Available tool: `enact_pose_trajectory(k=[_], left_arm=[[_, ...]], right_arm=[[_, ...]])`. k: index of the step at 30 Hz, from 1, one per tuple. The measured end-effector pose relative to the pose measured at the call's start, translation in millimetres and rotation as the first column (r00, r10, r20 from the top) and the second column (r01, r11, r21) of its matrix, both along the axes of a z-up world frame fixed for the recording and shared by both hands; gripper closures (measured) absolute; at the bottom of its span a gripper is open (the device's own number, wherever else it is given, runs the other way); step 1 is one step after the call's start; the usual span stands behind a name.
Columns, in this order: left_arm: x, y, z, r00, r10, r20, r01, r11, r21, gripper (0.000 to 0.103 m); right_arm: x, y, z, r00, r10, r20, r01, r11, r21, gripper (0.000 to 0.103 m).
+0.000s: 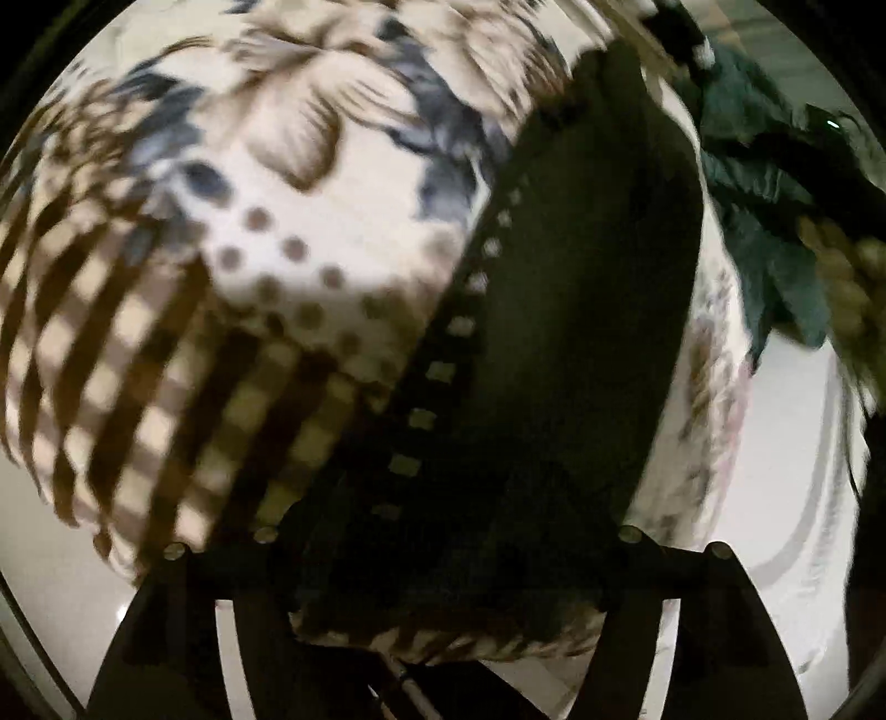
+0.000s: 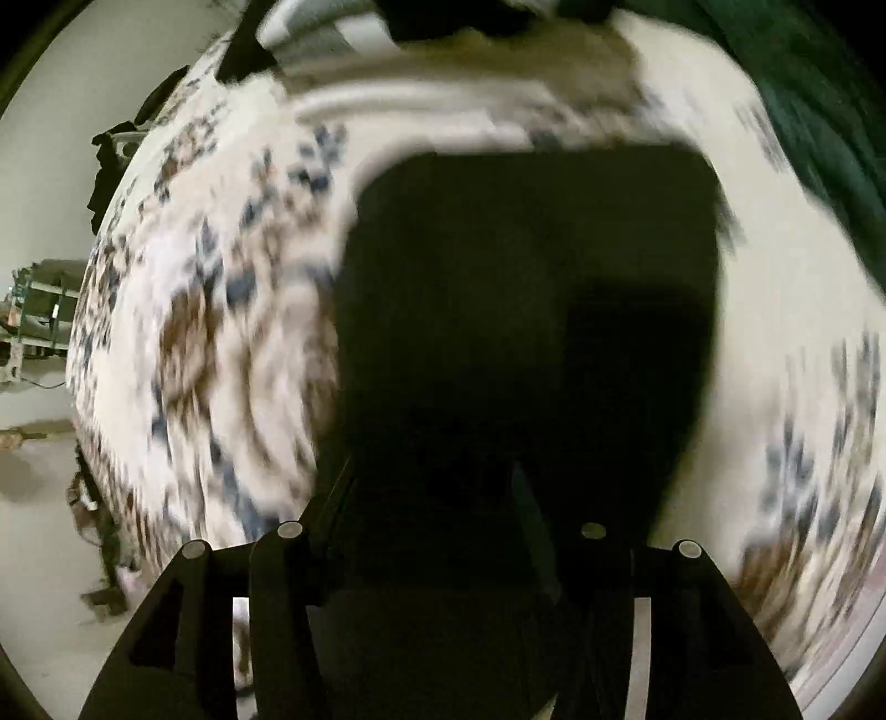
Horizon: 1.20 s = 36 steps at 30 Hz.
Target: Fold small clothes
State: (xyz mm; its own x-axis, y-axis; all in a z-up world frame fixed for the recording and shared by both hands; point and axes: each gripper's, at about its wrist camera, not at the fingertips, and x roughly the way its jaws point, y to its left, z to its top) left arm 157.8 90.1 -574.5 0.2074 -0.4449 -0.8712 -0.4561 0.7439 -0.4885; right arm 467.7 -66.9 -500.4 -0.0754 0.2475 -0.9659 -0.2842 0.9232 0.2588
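A black garment [image 1: 581,304] lies flat on a patterned bed cover [image 1: 277,166], with a row of pale squares along its left edge. My left gripper [image 1: 448,554] hangs over its near end; the jaws stand apart and the dark cloth shows between them, ungripped. In the right wrist view the same black garment [image 2: 526,304] fills the middle, a squared dark shape on the cover [image 2: 221,332]. My right gripper [image 2: 443,543] hovers above its near edge, jaws apart, nothing pinched. Both views are smeared and the fingertips blend into the dark cloth.
A dark green garment [image 1: 764,221] lies crumpled on the bed at the upper right, also seen as green cloth [image 2: 819,111]. Pale floor [image 2: 33,498] and a low rack [image 2: 39,310] lie beyond the bed's left edge. Striped fabric [image 2: 332,33] sits at the far side.
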Motion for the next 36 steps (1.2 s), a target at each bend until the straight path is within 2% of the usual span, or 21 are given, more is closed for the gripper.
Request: enact_pose_trajectory(k=[1,2,6,10,11,12,13,16,17,19,21,22,23,24,25,26,27,29,32,34,36], left_arm=[[0.4,-4.5,-3.1,1.000,-0.005,-0.003,0.005,1.000,0.024,0.087],[-1.2,-7.6,-6.1,1.000,-0.009,-0.024,0.010,0.999,0.054,0.098],[-12.0,-5.9,2.4,0.999,0.024,-0.033,-0.020,0.994,0.110,0.099],[-17.6,-6.4,14.9,0.999,0.013,-0.043,-0.007,0.990,0.140,0.099],[-18.5,-6.9,18.0,0.999,0.012,-0.048,-0.005,0.990,0.144,0.099],[-19.2,-7.0,21.2,0.999,0.008,-0.053,0.000,0.990,0.144,0.099],[-20.1,-6.9,26.5,0.998,0.007,-0.059,0.002,0.988,0.152,0.099],[-24.0,-1.6,28.5,0.996,-0.008,-0.087,0.023,0.984,0.176,0.099],[-26.0,-0.9,18.1,0.993,-0.026,-0.115,0.048,0.980,0.194,0.099],[-29.7,6.1,-4.4,0.982,-0.038,-0.184,0.073,0.979,0.188,0.098],[-19.6,10.7,-5.0,0.978,-0.046,-0.203,0.078,0.985,0.156,0.095],[-9.0,12.4,4.9,0.977,-0.067,-0.201,0.099,0.983,0.152,0.095],[-1.2,14.3,14.1,0.979,-0.081,-0.189,0.111,0.982,0.154,0.090],[8.4,17.4,26.5,0.984,-0.091,-0.155,0.115,0.981,0.153,0.085],[23.5,22.6,43.7,0.990,-0.098,-0.098,0.112,0.982,0.152,0.064],[38.0,24.8,54.6,0.994,-0.095,-0.062,0.103,0.983,0.153,0.036],[53.4,31.9,63.7,0.997,-0.081,-0.016,0.083,0.985,0.150,0.028],[99.1,45.2,74.5,0.996,-0.041,0.078,0.031,0.992,0.123,0.027],[184.2,51.3,66.1,0.985,-0.040,0.169,0.026,0.996,0.085,0.027],[243.2,46.8,46.7,0.982,-0.084,0.166,0.067,0.992,0.105,0.027],[283.1,33.2,21.7,0.982,-0.138,0.132,0.128,0.988,0.081,0.027]], right_arm=[[-19.0,-15.5,-4.8,1.000,-0.010,-0.017,0.010,1.000,-0.003,0.048],[-42.9,-35.0,-11.0,0.999,-0.031,-0.035,0.030,0.999,-0.020,0.048],[-126.9,-100.2,-46.9,0.967,-0.163,-0.196,0.161,0.987,-0.027,0.048],[-231.0,-141.6,-97.3,0.858,-0.264,-0.440,0.284,0.959,-0.022,0.048],[-248.4,-142.9,-104.6,0.842,-0.264,-0.470,0.294,0.956,-0.009,0.056],[-262.4,-142.8,-109.4,0.832,-0.260,-0.491,0.303,0.953,0.009,0.070],[-275.2,-141.9,-113.1,0.825,-0.255,-0.504,0.308,0.951,0.023,0.096],[-298.5,-138.9,-107.0,0.852,-0.240,-0.466,0.277,0.961,0.013,0.097],[-301.3,-137.7,-103.2,0.864,-0.220,-0.453,0.244,0.970,-0.007,0.097],[-302.0,-144.2,-106.1,0.858,-0.228,-0.461,0.237,0.971,-0.039,0.097],[-298.8,-153.9,-115.5,0.832,-0.259,-0.491,0.271,0.961,-0.047,0.095],[-296.0,-156.6,-117.5,0.819,-0.256,-0.514,0.274,0.961,-0.041,0.090],[-290.5,-161.2,-113.9,0.816,-0.246,-0.523,0.270,0.962,-0.031,0.077],[-283.6,-163.8,-107.1,0.829,-0.239,-0.506,0.264,0.964,-0.023,0.068],[-270.3,-170.3,-92.2,0.860,-0.236,-0.453,0.264,0.964,0.000,0.054],[-258.8,-177.9,-81.5,0.877,-0.240,-0.416,0.268,0.963,0.009,0.049],[-246.5,-183.3,-72.0,0.890,-0.249,-0.381,0.276,0.961,0.018,0.049],[-215.4,-193.2,-57.5,0.906,-0.283,-0.316,0.309,0.950,0.036,0.048],[-166.3,-200.5,-52.1,0.906,-0.336,-0.256,0.361,0.931,0.055,0.047],[-124.1,-197.7,-49.1,0.908,-0.371,-0.195,0.390,0.918,0.068,0.047],[-91.8,-192.2,-52.5,0.908,-0.383,-0.171,0.400,0.913,0.077,0.047]])
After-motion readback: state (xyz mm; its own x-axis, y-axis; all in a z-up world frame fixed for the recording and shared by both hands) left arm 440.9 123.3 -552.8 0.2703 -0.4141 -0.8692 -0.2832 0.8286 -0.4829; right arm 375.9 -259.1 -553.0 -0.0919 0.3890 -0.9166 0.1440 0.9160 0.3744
